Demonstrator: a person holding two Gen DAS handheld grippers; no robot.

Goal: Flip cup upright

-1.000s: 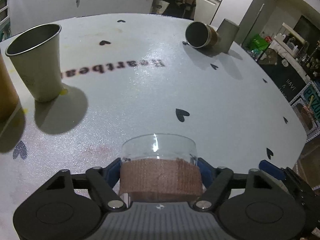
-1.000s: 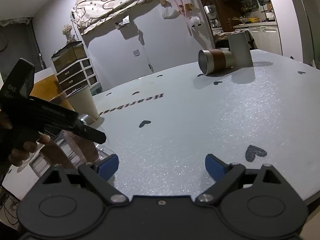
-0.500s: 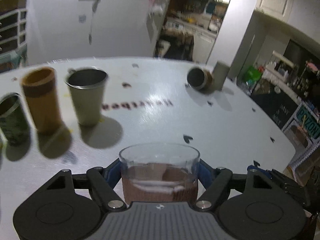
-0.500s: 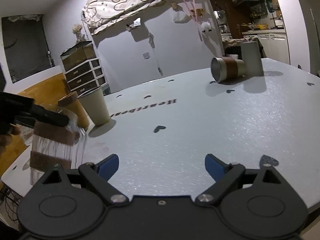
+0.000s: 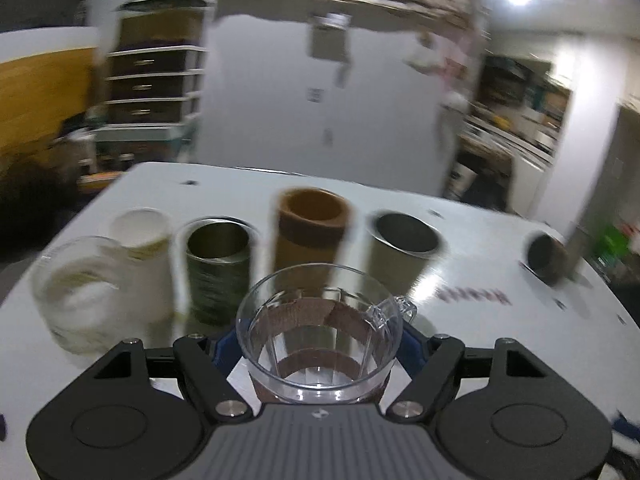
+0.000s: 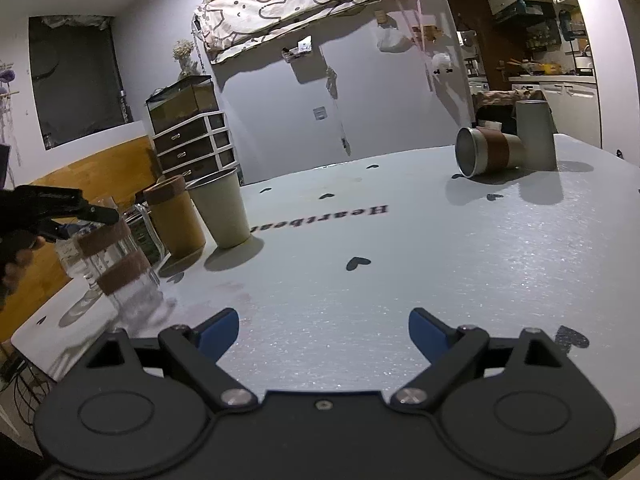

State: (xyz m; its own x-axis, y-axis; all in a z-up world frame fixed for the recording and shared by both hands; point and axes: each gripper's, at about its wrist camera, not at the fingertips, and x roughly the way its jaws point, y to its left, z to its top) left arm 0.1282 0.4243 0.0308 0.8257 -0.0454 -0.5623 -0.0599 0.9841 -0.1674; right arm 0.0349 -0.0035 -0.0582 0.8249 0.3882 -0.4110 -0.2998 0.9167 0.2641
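My left gripper (image 5: 318, 346) is shut on a clear plastic cup (image 5: 320, 332) with brown bands and a small handle. The cup's mouth faces up toward the camera. In the right wrist view the same cup (image 6: 114, 256) stands nearly upright at the table's left edge, held near its rim by the left gripper (image 6: 94, 216). My right gripper (image 6: 324, 330) is open and empty, low over the white table (image 6: 440, 264).
Behind the held cup stands a row of upright cups: a clear glass (image 5: 80, 292), a white cup (image 5: 144, 256), a green cup (image 5: 218, 272), an orange-brown cup (image 5: 312, 232), a beige metal cup (image 5: 404, 256). A brown-banded steel cup (image 6: 488, 152) lies on its side by a grey cup (image 6: 536, 136).
My left gripper has turned the clear cup from lying tilted to mouth-up and carried it left, close in front of the row of cups. The right gripper stayed open and nearly still.
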